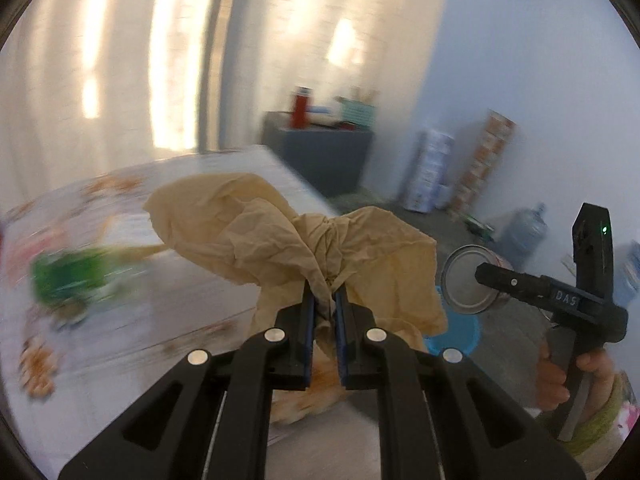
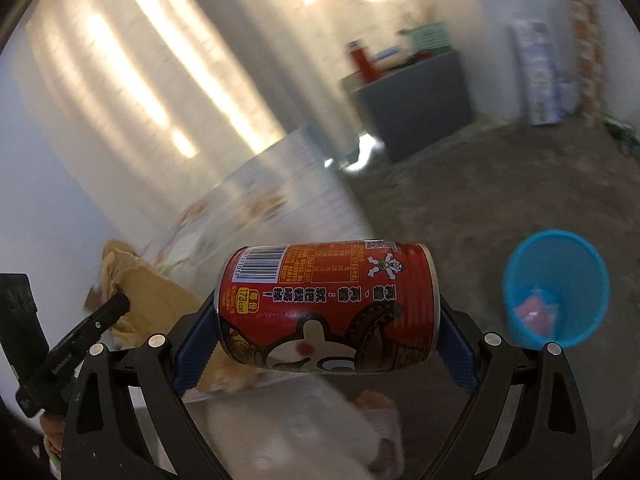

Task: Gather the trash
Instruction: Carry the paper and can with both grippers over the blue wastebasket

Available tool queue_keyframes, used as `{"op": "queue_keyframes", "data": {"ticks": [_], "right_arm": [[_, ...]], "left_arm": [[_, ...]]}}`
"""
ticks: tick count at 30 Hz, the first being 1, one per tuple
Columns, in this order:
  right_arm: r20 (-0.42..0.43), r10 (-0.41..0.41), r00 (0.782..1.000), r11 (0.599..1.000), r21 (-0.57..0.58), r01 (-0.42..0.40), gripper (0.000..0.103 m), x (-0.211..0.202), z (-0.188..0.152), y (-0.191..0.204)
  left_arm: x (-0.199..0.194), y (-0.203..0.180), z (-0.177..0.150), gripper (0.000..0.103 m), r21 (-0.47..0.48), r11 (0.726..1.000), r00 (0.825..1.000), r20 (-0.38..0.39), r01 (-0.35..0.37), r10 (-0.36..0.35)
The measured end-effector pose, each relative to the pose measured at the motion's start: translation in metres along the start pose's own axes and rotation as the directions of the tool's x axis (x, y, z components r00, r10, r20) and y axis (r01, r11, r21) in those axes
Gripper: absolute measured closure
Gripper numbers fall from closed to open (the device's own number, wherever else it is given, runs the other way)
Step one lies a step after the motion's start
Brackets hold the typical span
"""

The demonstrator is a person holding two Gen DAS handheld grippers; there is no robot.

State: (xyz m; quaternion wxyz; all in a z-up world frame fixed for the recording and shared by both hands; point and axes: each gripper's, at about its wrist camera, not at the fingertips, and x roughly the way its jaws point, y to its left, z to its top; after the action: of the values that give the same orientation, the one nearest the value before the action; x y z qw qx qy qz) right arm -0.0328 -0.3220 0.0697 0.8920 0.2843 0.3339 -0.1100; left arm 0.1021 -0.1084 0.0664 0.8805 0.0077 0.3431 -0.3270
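My left gripper (image 1: 325,300) is shut on a crumpled tan paper napkin (image 1: 280,236) and holds it in the air above the table's edge. My right gripper (image 2: 328,312) is shut on a red drink can (image 2: 326,304), held sideways by its two ends. The can (image 1: 472,280) and the right gripper (image 1: 520,284) also show at the right of the left wrist view. The napkin (image 2: 152,292) and left gripper (image 2: 116,304) show at the left of the right wrist view. A blue trash bin (image 2: 556,288) stands on the floor to the right, with pink trash inside.
A table with a patterned cloth (image 1: 200,184) lies to the left, with a green wrapper (image 1: 76,276) on it. A dark cabinet (image 1: 320,148) with a red bottle stands at the back. Boxes (image 1: 484,160) and a water jug (image 1: 524,232) line the wall.
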Motion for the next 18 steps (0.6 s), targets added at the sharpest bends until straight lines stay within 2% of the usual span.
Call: {"op": "queue_keyframes", "data": {"ticks": [3, 7, 9, 12, 13, 17, 18], "right_arm": [[0.040, -0.075, 0.996, 0.995, 0.076, 0.072, 0.014, -0.020, 0.004, -0.047], [0.054, -0.168, 0.984, 0.968, 0.197, 0.154, 0.014, -0.038, 0.003, -0.115], [0.042, -0.200, 0.979, 0.948, 0.260, 0.183, 0.014, -0.040, 0.001, -0.145], [0.014, -0.226, 0.974, 0.911, 0.356, 0.206, 0.014, -0.039, -0.003, -0.190], [0.005, -0.232, 0.973, 0.897, 0.388, 0.212, 0.014, -0.036, -0.006, -0.205], [-0.028, -0.251, 0.968, 0.854, 0.464, 0.235, 0.014, -0.026, -0.010, -0.246], [-0.040, -0.254, 0.966, 0.843, 0.481, 0.241, 0.014, -0.020, -0.009, -0.255]], "left_arm": [[0.030, -0.035, 0.015, 0.094, 0.036, 0.996, 0.995, -0.048, 0.086, -0.084], [0.080, -0.092, 0.033, 0.094, 0.084, 0.975, 0.971, -0.140, 0.207, -0.194], [0.105, -0.116, 0.037, 0.094, 0.083, 0.961, 0.949, -0.203, 0.264, -0.243], [0.160, -0.157, 0.039, 0.094, 0.046, 0.939, 0.896, -0.320, 0.340, -0.309], [0.177, -0.169, 0.038, 0.094, 0.039, 0.937, 0.881, -0.355, 0.348, -0.312], [0.243, -0.213, 0.026, 0.094, 0.070, 0.939, 0.848, -0.457, 0.336, -0.269], [0.264, -0.224, 0.021, 0.094, 0.072, 0.941, 0.834, -0.489, 0.330, -0.255]]}}
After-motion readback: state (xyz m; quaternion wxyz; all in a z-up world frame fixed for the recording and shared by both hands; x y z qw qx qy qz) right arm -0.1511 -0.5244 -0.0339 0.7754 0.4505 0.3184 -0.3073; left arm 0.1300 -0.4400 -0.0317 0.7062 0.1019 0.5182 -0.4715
